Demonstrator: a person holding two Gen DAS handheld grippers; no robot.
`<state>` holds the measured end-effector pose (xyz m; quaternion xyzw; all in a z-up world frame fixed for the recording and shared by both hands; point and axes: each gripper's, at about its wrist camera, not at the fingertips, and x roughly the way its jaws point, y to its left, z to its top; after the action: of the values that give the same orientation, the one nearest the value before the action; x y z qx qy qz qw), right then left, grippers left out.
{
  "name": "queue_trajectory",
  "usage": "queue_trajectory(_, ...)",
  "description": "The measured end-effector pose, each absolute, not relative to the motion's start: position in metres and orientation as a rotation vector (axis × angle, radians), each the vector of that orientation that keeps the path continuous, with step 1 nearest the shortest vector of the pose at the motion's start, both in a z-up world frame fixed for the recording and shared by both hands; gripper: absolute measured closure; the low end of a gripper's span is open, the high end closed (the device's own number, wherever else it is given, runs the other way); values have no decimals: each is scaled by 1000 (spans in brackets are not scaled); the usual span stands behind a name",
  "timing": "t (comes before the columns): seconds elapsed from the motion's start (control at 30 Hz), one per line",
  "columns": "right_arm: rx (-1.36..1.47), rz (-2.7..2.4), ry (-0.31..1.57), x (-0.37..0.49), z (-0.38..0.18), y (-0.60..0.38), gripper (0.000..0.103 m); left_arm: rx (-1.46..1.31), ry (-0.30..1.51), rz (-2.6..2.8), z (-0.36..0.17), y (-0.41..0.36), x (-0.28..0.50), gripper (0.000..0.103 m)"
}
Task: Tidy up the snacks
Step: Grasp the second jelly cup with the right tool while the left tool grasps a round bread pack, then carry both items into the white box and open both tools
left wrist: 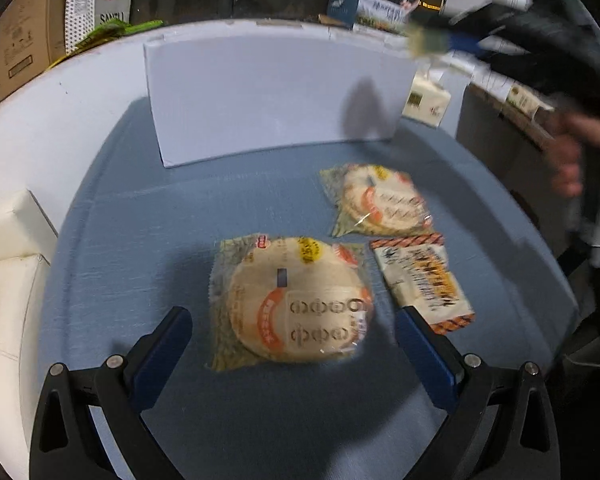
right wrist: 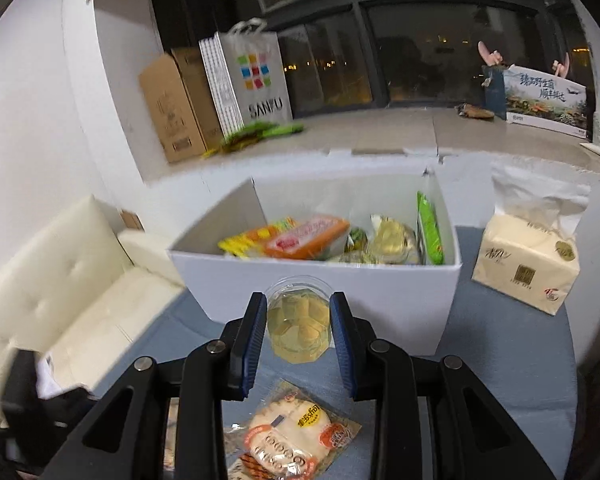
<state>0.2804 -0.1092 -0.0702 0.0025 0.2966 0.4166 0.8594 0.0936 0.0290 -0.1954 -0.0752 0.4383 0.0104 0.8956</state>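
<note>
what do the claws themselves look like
Both the left claw and the right claw have black angular plastic frames with triangular cutouts and silver round bolts at the joints. Each finger carries a flat blue pad. No cables show.

A: What surrounds the blue table [right wrist: 500, 360]?
B: White wall [right wrist: 28, 120] at 9 o'clock, cream tufted sofa [right wrist: 60, 300] at 8, dark night window [right wrist: 380, 60] at 12.
A: Lighting?
B: Dim indoors.
</note>
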Motion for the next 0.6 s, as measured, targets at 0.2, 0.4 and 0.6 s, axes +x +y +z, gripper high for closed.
queue_trajectory(0.2, 44, 905, 567, 239, -50, -148, 68, -32, 929, 36, -206, 17, 106, 1)
queue_trajectory(0.4, 7, 904, 584, 202, -64, -167, 68, -110, 880, 20, -196, 28, 101, 22)
queue_trajectory(0.6, 2, 914, 621, 185, -80, -175, 68, -130, 724, 35, -149, 37, 76, 22)
